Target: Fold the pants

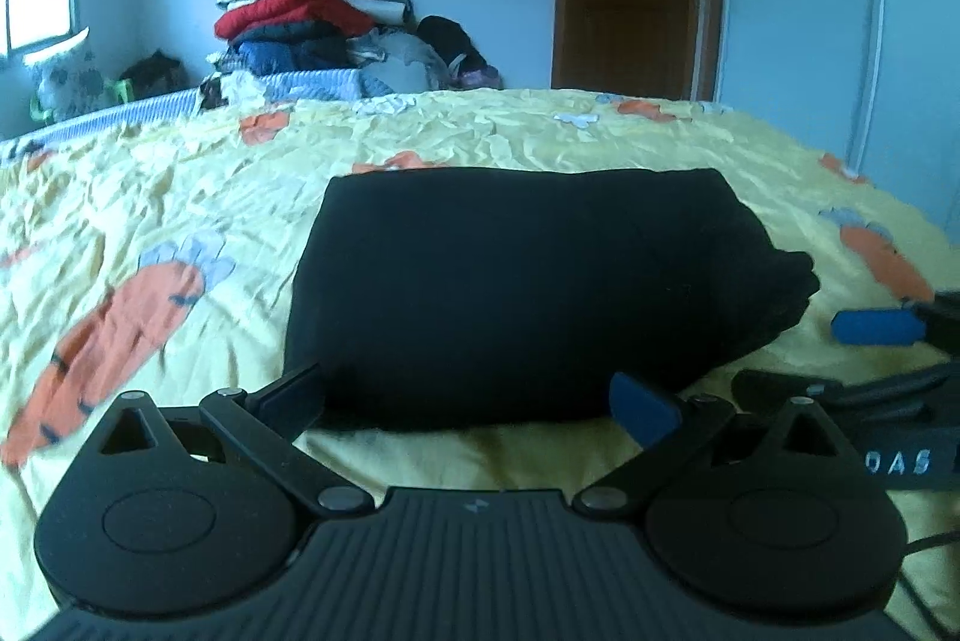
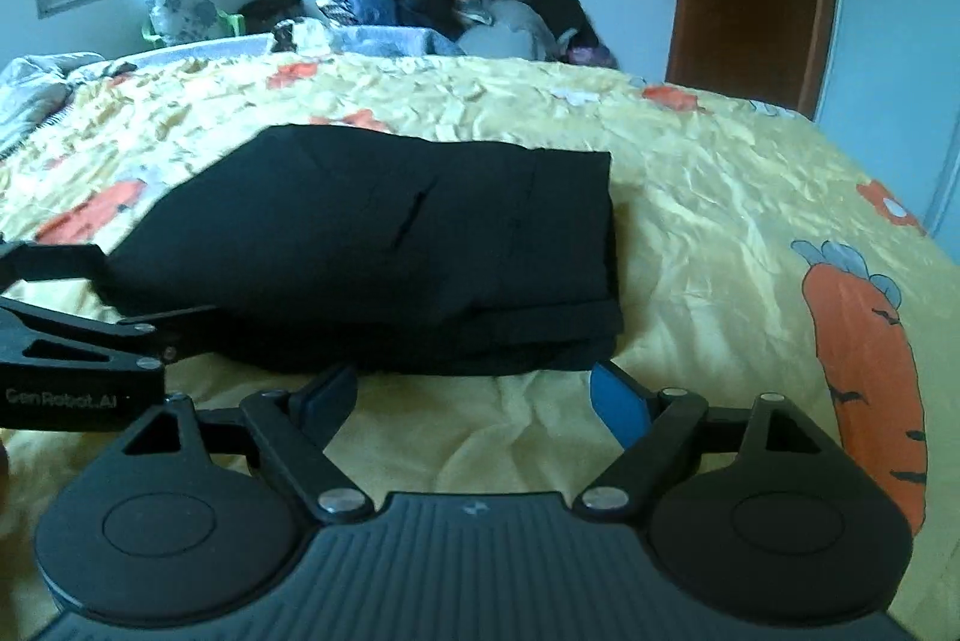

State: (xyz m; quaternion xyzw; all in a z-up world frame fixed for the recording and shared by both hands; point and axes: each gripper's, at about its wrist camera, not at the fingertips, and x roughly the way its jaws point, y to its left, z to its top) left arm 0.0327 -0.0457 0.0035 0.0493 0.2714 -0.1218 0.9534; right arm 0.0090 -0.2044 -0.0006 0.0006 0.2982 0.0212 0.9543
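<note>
Black pants (image 1: 516,281) lie folded into a compact rectangle on the yellow bedspread (image 1: 180,173). Risk: a fingertip dragged across the near edge of the pants could pull the layers askew and undo the fold. Left of that edge, the left gripper (image 1: 468,401) has fingers spread wide, holding nothing. Further right, the right gripper (image 2: 474,395) matches: fingers apart, empty, just short of the pants.

Bedroom — bed (image 1: 180,173), clothes pile (image 1: 312,23)
</note>
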